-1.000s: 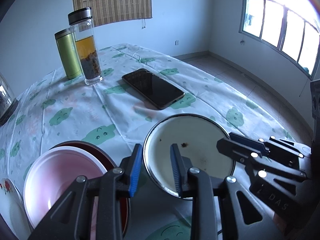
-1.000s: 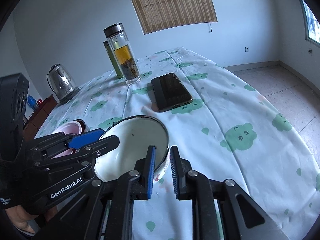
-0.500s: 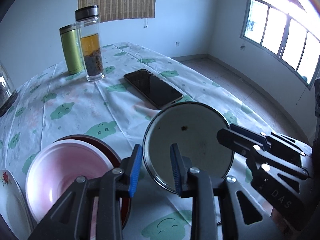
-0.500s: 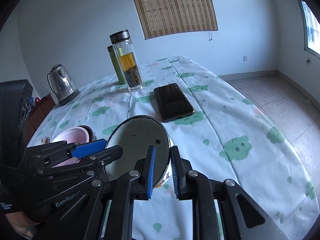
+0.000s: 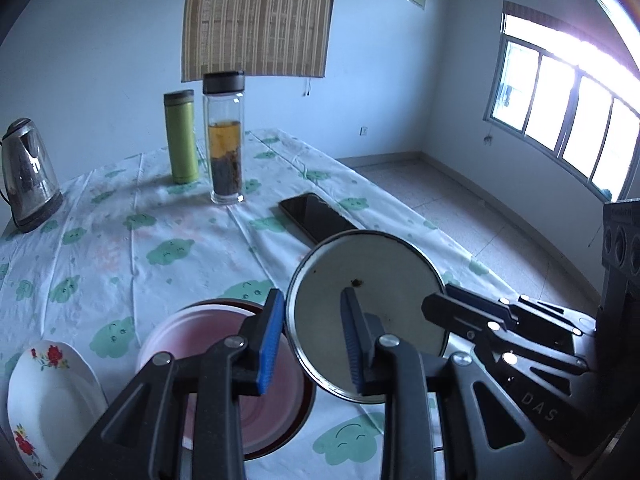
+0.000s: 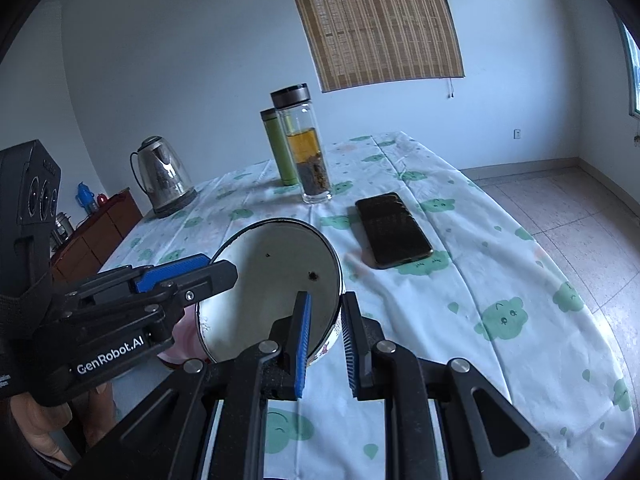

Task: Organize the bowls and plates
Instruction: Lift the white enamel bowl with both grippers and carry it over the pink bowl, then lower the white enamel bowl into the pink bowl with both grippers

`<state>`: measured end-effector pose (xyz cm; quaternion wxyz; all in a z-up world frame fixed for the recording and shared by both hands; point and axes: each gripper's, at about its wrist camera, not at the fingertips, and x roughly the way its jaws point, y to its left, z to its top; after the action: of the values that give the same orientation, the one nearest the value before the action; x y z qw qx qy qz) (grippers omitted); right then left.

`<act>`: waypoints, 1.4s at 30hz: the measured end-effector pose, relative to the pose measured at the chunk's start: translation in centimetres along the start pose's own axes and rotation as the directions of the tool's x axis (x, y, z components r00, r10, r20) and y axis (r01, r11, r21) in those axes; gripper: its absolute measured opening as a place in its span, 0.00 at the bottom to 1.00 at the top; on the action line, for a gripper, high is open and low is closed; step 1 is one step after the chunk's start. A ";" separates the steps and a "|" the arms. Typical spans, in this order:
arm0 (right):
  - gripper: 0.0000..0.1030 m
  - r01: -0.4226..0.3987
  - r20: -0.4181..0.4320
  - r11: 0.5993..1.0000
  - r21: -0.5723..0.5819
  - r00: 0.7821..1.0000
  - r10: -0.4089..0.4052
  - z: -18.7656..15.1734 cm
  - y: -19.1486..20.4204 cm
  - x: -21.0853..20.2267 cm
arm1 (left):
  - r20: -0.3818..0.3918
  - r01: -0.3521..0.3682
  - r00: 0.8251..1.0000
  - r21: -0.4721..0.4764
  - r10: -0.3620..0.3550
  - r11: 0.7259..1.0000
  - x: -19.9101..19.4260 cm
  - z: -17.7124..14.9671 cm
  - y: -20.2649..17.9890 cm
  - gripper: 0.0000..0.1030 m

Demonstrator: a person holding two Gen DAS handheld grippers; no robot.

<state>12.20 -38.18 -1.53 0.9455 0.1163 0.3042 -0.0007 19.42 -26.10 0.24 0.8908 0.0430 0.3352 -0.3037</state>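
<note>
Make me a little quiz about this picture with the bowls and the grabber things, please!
1. True or false: both grippers grip the enamel bowl by its rim.
2. The pink bowl sits in: A a red dish, B the kettle, C the phone.
3. What lies flat and dark past the bowl?

Key: 1 true, left gripper and right gripper. 2 A, the red dish. 3 The phone.

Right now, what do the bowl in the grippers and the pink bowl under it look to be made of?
The held bowl looks like enamelled metal: a thin dark rim, a glossy cream inside, small dark chips. The pink bowl looks like plastic or melamine: an even matte colour, a thick soft rim, though glazed ceramic cannot be ruled out.
</note>
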 end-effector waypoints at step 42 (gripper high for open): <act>0.17 -0.094 -0.052 0.990 -0.105 0.995 0.089 1.5 7.7 3.5 | -0.035 -0.098 0.995 -0.154 0.093 0.983 -0.8 -0.7 8.0 0.26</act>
<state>16.44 -30.74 -0.69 0.9419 0.0792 0.3206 0.0616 23.12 -18.97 -0.87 0.9003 -0.0065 0.3676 -0.2329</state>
